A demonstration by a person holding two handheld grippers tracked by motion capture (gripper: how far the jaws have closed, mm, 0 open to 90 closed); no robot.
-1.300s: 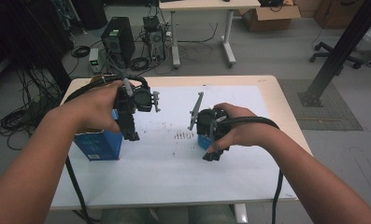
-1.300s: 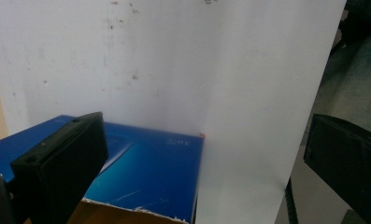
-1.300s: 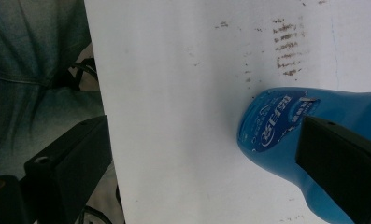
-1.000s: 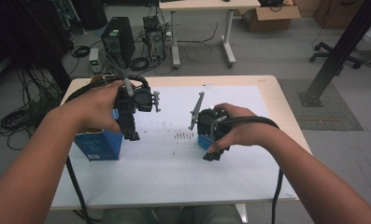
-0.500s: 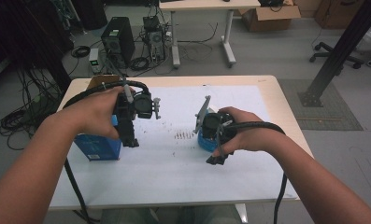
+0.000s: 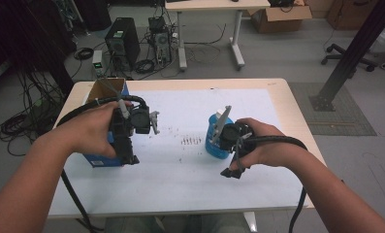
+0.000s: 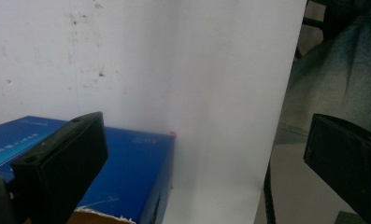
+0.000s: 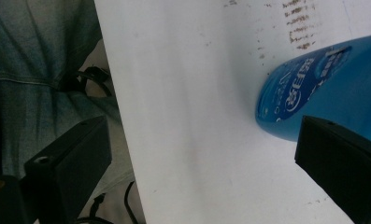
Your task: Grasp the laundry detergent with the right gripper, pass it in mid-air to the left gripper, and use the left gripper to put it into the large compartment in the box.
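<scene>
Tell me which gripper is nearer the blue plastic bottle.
Right. The right gripper sits directly beside the blue plastic bottle, jaws open near its base; the left gripper is across the white sheet, over the blue cardboard box.

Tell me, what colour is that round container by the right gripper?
Bright blue container with white lettering, clearest in the right gripper view.

floor: grey (image 6: 277,53) | desk behind (image 6: 204,6) | PC tower (image 6: 122,41) | cardboard box (image 6: 282,12) | cables (image 6: 25,121)

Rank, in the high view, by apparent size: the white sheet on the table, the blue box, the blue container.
1. White sheet, by far the largest.
2. Blue box, partly hidden behind the left hand.
3. Blue container, partly hidden behind the right claw, so its rank below the box is unsure.
</scene>
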